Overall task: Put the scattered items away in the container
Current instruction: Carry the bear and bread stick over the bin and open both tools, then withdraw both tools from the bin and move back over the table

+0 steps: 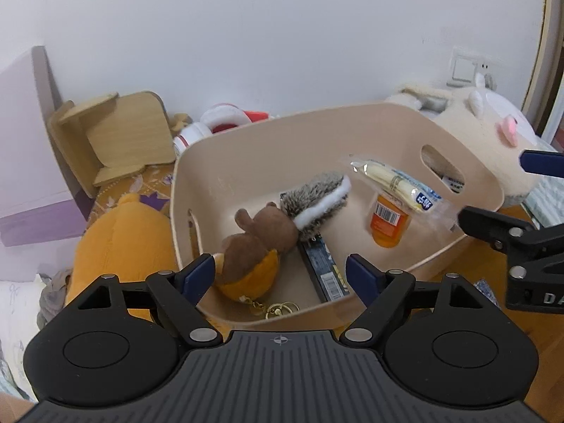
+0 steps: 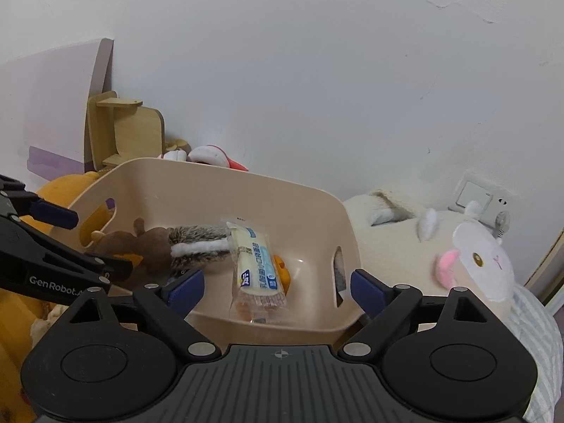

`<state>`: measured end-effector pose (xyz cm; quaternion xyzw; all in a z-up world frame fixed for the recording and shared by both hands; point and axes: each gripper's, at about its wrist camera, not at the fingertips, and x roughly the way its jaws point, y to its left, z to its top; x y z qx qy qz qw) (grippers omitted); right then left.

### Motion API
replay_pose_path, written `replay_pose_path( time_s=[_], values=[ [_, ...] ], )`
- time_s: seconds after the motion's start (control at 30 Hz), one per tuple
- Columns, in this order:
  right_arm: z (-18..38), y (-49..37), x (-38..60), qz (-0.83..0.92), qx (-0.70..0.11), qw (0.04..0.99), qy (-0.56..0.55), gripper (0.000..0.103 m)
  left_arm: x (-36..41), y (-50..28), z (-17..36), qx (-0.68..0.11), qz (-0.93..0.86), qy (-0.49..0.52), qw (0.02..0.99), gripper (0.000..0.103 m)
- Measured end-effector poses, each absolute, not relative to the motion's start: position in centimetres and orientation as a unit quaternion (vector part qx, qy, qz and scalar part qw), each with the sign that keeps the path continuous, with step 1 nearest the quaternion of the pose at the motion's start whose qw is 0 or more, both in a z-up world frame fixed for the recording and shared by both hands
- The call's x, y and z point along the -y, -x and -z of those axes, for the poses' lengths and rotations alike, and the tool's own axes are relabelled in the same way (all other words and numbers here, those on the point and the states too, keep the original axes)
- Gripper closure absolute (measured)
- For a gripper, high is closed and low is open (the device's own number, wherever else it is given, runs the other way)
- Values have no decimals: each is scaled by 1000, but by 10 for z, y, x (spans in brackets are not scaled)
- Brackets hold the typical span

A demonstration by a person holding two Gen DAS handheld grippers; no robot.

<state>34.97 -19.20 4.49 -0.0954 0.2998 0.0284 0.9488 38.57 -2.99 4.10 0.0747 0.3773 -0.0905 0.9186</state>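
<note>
While both grippers hang above the near rim of the beige plastic container, their jaws stand wide and grip nothing. Seen from the left wrist view, the left gripper has its blue pads spread over the near part of the bin, and the right gripper reaches in from the right edge, its pads just as far apart.

Inside the container lies a brown squirrel plush keychain with a grey-and-white striped tail, its gold key ring at the near wall. A dark flat box with a barcode lies partly under the plush. To the right, an orange bottle leans on the bin floor, and a clear-wrapped snack packet lies over it, loose and blurred.

Around the bin, a yellow-orange plush toy sits to the left, a white sheep plush to the right, a red-and-white plush behind the far wall, and a wooden stand at the far left.
</note>
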Motion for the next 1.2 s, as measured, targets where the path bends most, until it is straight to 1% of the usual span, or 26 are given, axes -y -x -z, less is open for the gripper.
replay_pose_path(
  time_s=[0.17, 0.6, 0.8, 0.93, 1.2],
  values=[
    [-56, -329, 193, -23, -283, 954, 98, 0, 24, -369, -50, -371, 96, -62, 922, 19],
    [-73, -266, 195, -17, -251, 963, 101, 0, 25, -302, -63, -325, 111, -95, 934, 19],
    [-67, -231, 190, -16, -246, 962, 119, 0, 30, -261, -57, -309, 111, -154, 932, 19],
    [-63, -208, 189, -13, -246, 960, 131, 0, 28, -237, -50, -314, 124, -172, 926, 19],
    [-49, -170, 207, -14, -257, 963, 78, 0, 23, -205, -37, -325, 138, -178, 919, 19]
  ],
)
